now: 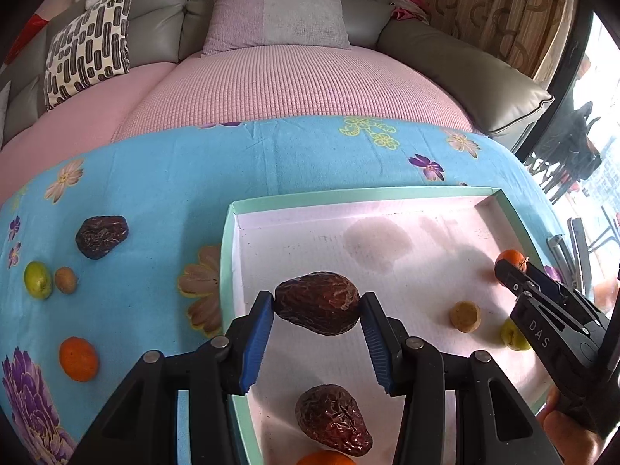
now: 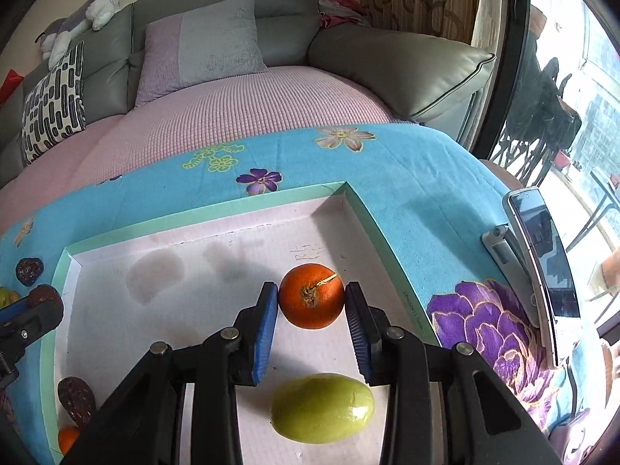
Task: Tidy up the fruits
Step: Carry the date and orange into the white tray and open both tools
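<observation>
A shallow white tray with a mint-green rim (image 1: 228, 240) (image 2: 217, 207) lies on a blue flowered cloth. My left gripper (image 1: 317, 304) is shut on a wrinkled dark date (image 1: 317, 302), held over the tray's left part. A second date (image 1: 333, 420) lies in the tray below it. My right gripper (image 2: 312, 300) is shut on a small orange (image 2: 311, 296) over the tray's right side; it also shows in the left wrist view (image 1: 511, 259). A green fruit (image 2: 321, 407) lies in the tray under the right gripper.
On the cloth left of the tray lie a date (image 1: 101, 235), a green fruit (image 1: 37, 279), a small brown fruit (image 1: 65, 279) and an orange (image 1: 78, 358). A tan fruit (image 1: 465, 316) lies in the tray. A phone on a stand (image 2: 542, 271) is at right. A sofa is behind.
</observation>
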{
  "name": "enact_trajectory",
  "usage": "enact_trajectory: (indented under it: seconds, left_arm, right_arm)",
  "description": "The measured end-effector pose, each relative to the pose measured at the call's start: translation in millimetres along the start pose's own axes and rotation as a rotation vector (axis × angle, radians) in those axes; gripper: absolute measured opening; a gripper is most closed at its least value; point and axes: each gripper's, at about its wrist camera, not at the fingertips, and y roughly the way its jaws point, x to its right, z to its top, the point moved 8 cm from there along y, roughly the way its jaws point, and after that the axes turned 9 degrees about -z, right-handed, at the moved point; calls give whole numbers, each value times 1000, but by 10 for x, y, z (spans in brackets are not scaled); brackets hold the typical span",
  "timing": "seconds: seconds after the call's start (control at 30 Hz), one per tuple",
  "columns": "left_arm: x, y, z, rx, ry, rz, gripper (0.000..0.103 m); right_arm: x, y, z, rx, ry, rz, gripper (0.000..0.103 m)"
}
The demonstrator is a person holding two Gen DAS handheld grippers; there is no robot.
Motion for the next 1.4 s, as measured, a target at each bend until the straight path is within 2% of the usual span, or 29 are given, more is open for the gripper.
enact_trajectory:
  seconds: [0.23, 0.8, 0.97, 1.2, 1.33, 1.4]
  left_arm:
    - [108, 162, -69, -42, 19, 26, 49]
    - [127, 179, -88, -73, 34, 72, 50]
    - [119, 185, -122, -86, 25, 73, 55]
    - [105, 98, -120, -80, 16, 69, 66]
    - [90, -6, -97, -61, 11, 69, 67]
    - [70, -71, -78, -50, 6, 72, 70]
  right_arm:
    - [47, 83, -69, -35, 9, -4, 37]
    - [68, 66, -86, -47, 21, 6, 37]
    - [62, 64, -88, -48, 21, 2, 37]
    - [45, 50, -88, -56, 23, 5, 38]
    - [46, 87, -115, -80, 25, 7, 40]
    - [55, 92, -120, -86, 30, 9, 46]
